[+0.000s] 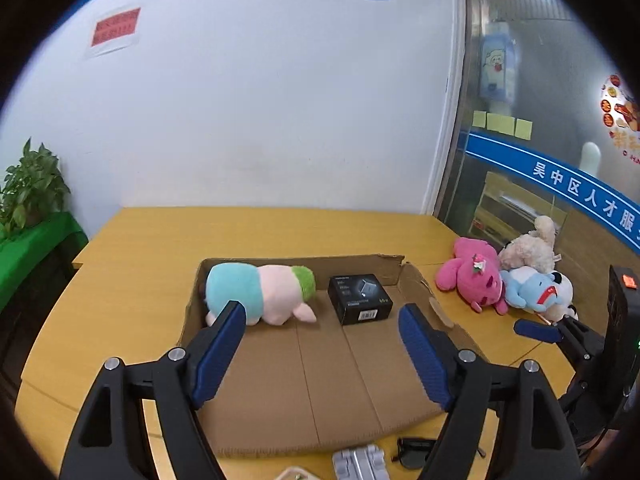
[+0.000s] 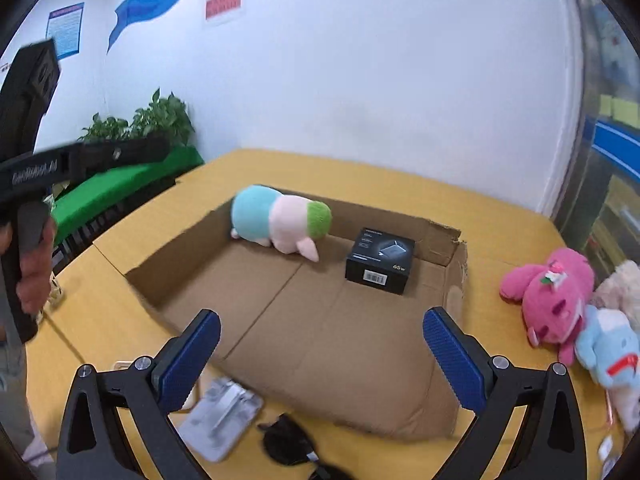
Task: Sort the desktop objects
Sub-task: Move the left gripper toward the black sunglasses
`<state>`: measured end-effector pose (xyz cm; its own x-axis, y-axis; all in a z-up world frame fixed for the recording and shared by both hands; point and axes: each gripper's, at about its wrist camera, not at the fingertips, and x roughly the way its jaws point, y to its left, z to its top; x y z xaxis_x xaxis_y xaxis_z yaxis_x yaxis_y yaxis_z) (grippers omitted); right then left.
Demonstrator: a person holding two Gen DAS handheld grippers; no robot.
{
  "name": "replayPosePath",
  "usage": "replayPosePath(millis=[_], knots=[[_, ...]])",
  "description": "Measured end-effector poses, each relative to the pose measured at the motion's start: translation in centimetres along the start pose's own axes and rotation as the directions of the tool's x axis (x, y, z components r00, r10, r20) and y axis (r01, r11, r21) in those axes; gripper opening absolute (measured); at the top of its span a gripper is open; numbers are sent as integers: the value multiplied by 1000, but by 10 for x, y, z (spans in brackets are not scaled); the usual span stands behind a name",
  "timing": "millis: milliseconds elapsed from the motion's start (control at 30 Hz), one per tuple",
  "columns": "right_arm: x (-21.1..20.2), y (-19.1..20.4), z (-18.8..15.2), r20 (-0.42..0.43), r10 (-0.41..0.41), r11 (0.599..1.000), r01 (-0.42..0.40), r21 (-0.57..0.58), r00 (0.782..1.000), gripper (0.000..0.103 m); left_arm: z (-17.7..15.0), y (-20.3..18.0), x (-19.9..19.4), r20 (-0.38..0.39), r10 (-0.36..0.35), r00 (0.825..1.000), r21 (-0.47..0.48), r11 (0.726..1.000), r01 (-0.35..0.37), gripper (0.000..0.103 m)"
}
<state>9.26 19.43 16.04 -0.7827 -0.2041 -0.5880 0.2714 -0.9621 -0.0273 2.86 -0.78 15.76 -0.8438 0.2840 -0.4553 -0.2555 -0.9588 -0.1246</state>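
Note:
A shallow cardboard box (image 1: pixel 320 392) (image 2: pixel 320 320) lies on the yellow table. In it are a blue, pink and green plush (image 1: pixel 260 294) (image 2: pixel 280 222) at the back left and a black carton (image 1: pixel 359 298) (image 2: pixel 380 260) at the back right. My left gripper (image 1: pixel 322 354) is open and empty above the box's front half. My right gripper (image 2: pixel 322 354) is open and empty over the box's front edge. A pink plush (image 1: pixel 472 276) (image 2: pixel 552 292), a light blue plush (image 1: pixel 532 286) (image 2: pixel 608 348) and a cream plush (image 1: pixel 528 248) lie right of the box.
In front of the box lie a grey flat item (image 1: pixel 360 462) (image 2: pixel 224 416) and black glasses (image 1: pixel 414 450) (image 2: pixel 288 440). A green-covered side table with plants (image 2: pixel 132 184) stands at the left. A white wall is behind, a glass partition at the right.

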Motion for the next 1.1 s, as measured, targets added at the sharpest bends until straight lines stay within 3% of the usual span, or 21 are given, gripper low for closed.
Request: replayPosePath(millis=[233,433,533,733,1100], knots=[[-26,37,-21,31,-36,999,36,2,999,103,-45,-24,-33,7,-33,999,25,999,33,79],[-34,45,-42,24,-34,999,33,38,999,103,-60,-34,-44,-4,-24,1000,26,999,24,79],[-37,46,-49,24,-72,997,71,17,997,103,-65,-41,-47,-4,-8,1000,42,999,8,79],[-40,39,-55,41,-35,997,33,65,999,103,-70,-51,-43,-20,-19,1000,20,1000,20,79],[-27,11,-64,33,39,993,-42,112,999,103,-68,-74,-30,-68,57,996,22,998,-56,79]])
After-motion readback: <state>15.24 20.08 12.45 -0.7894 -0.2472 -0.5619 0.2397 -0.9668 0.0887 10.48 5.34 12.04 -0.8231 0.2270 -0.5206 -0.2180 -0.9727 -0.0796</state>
